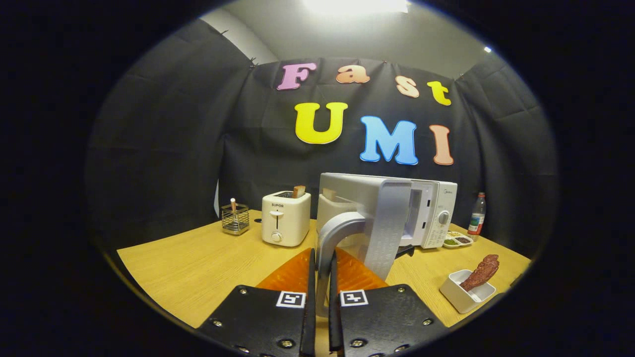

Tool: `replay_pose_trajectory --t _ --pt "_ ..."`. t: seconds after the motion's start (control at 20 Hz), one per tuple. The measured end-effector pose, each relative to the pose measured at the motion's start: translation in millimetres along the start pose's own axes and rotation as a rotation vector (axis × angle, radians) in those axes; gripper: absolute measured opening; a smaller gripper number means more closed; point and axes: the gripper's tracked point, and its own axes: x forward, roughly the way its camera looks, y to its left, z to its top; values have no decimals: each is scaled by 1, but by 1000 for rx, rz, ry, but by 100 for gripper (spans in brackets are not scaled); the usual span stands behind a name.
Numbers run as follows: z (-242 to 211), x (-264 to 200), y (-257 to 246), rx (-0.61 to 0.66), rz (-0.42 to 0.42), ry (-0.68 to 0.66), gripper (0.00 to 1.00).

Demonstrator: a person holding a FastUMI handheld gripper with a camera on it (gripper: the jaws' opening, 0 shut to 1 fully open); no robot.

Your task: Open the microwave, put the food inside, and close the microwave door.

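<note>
Gripper fingers pinched narrow around door handle, apparently both pressing it, though contact partly hidden. Grip on handle gives leverage to swing door, which stands partly open, edge-on just ahead of fingers. Microwave body beyond door, cavity mouth showing. Food, brown piece, leans in white dish on table, off to right of fingers, well apart, not yet inside. Toaster sits left of microwave.
</note>
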Motion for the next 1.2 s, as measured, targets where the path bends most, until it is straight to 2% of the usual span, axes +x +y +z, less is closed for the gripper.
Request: replay_pose_trajectory --t 0.15,0.25,0.35,0.45,0.6,0.75,0.8,1.05,1.2 --pt "2 1 21 -25 -84 -25 11" --pt "-1 2 31 -3 -99 -24 11" --pt "0 1 44 22 -74 -15 12" --pt "1 -2 56 26 -14 -13 12" --pt "2 -17 60 0 87 -7 48" --pt "11 -40 71 59 277 -11 62" --pt "17 -50 69 67 314 -13 77" --pt "35 -63 27 63 357 -32 80" --pt "38 -65 -27 46 343 -35 86"
